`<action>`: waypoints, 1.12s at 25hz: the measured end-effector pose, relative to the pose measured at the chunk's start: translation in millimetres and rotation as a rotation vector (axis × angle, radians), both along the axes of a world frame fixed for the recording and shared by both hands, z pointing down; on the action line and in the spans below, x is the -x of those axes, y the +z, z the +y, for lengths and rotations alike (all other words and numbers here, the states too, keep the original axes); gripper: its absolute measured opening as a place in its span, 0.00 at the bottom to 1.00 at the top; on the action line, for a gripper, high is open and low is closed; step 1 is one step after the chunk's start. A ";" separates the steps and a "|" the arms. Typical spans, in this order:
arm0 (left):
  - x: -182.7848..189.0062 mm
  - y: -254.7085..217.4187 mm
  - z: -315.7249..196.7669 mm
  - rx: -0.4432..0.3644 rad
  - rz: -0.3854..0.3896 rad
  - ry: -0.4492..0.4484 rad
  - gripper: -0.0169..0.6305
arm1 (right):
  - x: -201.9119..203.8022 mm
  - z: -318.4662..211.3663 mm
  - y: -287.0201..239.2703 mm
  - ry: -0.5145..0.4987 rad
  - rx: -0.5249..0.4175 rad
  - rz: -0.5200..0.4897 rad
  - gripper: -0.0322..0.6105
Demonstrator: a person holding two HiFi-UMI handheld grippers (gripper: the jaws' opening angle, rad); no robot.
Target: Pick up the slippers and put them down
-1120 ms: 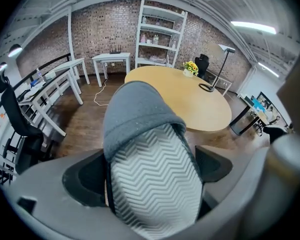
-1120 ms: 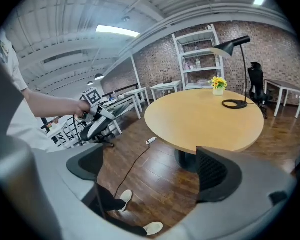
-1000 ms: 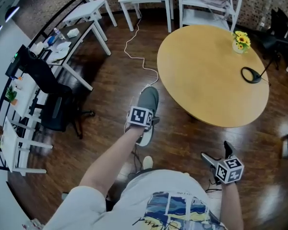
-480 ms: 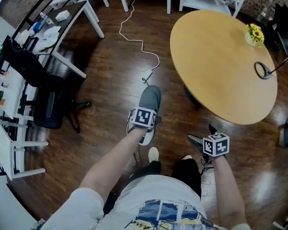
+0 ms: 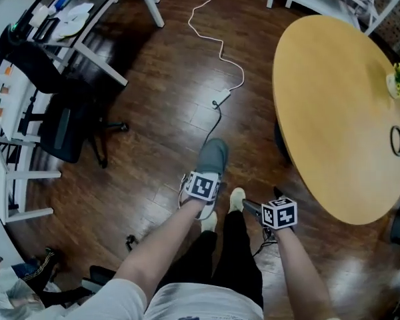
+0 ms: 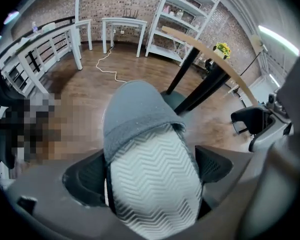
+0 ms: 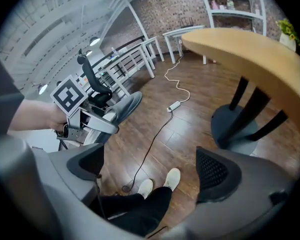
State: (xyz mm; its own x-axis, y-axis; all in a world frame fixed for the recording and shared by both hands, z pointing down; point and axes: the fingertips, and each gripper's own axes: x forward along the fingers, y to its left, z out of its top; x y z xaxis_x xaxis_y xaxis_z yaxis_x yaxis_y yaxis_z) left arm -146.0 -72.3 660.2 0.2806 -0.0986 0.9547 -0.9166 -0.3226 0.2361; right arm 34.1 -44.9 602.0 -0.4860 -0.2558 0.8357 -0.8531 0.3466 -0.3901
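Clamping the slipper [image 5: 213, 153] between the jaws of the left gripper [image 6: 150, 173], both pressing on its sides, the ribbed white sole facing that gripper's camera and the grey toe pointing away. Holding it in the air, clear of the floor [image 5: 153, 159], just ahead of the person's white shoes [image 5: 236, 199] and beside the round table [image 5: 333, 112]. Hanging idle with the right gripper [image 7: 152, 170], jaws spread wide, nothing between them but boards and the person's legs beyond. Showing only one slipper in any view.

Judging by the task, carrying toward the putting-down, so planning the landing. Picking a bare patch of boards, steering clear of the cable [image 5: 221, 99] lying ahead and of the table's foot [image 7: 237, 129]. Turning the wrist until the sole is facing down rather than back at the camera, since landing on an edge is risking a roll. Lowering slowly until heel and toe are both resting, and only then easing the jaws apart; letting go early is inviting a drop and a bounce on hard wood. Squeezing no harder than needed, the soft upper and springy-looking sole seeming likely to buckle and pop out. Drawing straight back afterwards, avoiding dragging it along. Bringing the right gripper in only if a nudge is needed.
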 end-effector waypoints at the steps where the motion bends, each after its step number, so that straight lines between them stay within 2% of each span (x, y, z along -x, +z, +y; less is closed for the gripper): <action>1: -2.1 21.8 -6.8 0.003 0.010 -0.006 0.85 | 3.3 -11.2 21.0 -0.010 0.003 0.005 0.93; 4: -8.5 111.9 -32.8 0.003 0.042 -0.038 0.85 | 12.7 -43.8 104.6 -0.020 0.013 0.013 0.93; 9: -31.2 314.9 -93.2 -0.018 0.071 -0.085 0.85 | 9.2 -102.7 285.2 0.061 0.060 -0.037 0.93; 12: -48.8 435.1 -109.0 0.063 0.115 -0.086 0.86 | 8.1 -129.0 394.7 0.041 0.063 -0.024 0.93; 15: -40.0 549.6 -132.0 0.030 0.041 -0.034 0.86 | 6.1 -145.7 484.2 -0.013 0.056 0.000 0.93; 18: -36.1 638.6 -136.0 0.057 -0.001 -0.053 0.86 | -2.2 -160.7 541.6 -0.029 0.022 0.019 0.93; 21: -31.1 700.0 -136.5 0.080 -0.038 -0.078 0.88 | -6.5 -165.3 575.3 -0.016 0.001 0.027 0.92; 23: -28.3 718.8 -138.9 0.089 -0.064 -0.081 0.88 | -7.2 -165.1 588.3 -0.017 0.002 0.037 0.92; 25: -28.3 715.9 -138.0 0.092 -0.063 -0.080 0.91 | -3.9 -158.2 592.1 -0.023 0.018 0.036 0.92; 28: -25.1 678.8 -128.1 0.098 -0.054 -0.066 0.91 | 6.2 -144.4 572.5 -0.037 0.039 0.028 0.92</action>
State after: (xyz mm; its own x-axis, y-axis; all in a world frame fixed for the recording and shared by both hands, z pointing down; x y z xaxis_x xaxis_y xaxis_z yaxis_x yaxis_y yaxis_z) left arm -120.9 -200.4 1339.0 0.2242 -0.0208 0.9743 -0.9473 -0.2393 0.2129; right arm 27.9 -189.3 1174.6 -0.4709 -0.2050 0.8580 -0.8507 0.3629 -0.3802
